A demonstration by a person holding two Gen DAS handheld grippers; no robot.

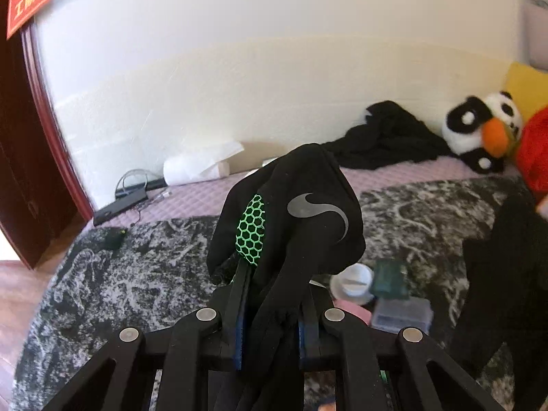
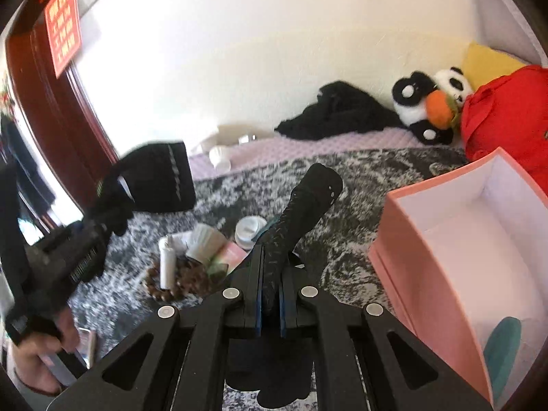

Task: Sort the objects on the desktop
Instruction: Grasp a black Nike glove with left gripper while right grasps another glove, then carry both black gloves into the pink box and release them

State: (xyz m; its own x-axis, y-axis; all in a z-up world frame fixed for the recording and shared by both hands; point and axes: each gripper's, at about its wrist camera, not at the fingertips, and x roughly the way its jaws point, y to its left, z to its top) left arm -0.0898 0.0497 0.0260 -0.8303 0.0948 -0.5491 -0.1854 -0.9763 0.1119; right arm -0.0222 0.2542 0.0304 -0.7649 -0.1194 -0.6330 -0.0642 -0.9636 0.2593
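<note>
My left gripper [image 1: 274, 291] is shut on a black glove [image 1: 294, 212] with a green honeycomb patch and a grey swirl logo, held up above the grey patterned blanket [image 1: 137, 274]. My right gripper [image 2: 272, 260] is shut on a second black glove [image 2: 308, 205] with small dots, which sticks up and away from the fingers. In the right wrist view the left gripper [image 2: 85, 239] shows at the left, held by a hand [image 2: 41, 359], its glove [image 2: 157, 181] hanging above the blanket. The right glove [image 1: 503, 274] appears as a dark shape at the right of the left wrist view.
An open pink box [image 2: 428, 257] with a white inside stands at the right, a teal object [image 2: 501, 349] in it. A pile lies mid-blanket: white jar [image 2: 248, 231], white tube [image 2: 167, 263], brown beads [image 2: 181, 284], pink packet [image 2: 233, 253]. Panda plush [image 2: 424, 102], black clothes [image 2: 335, 109], red garment [image 2: 507, 113] behind.
</note>
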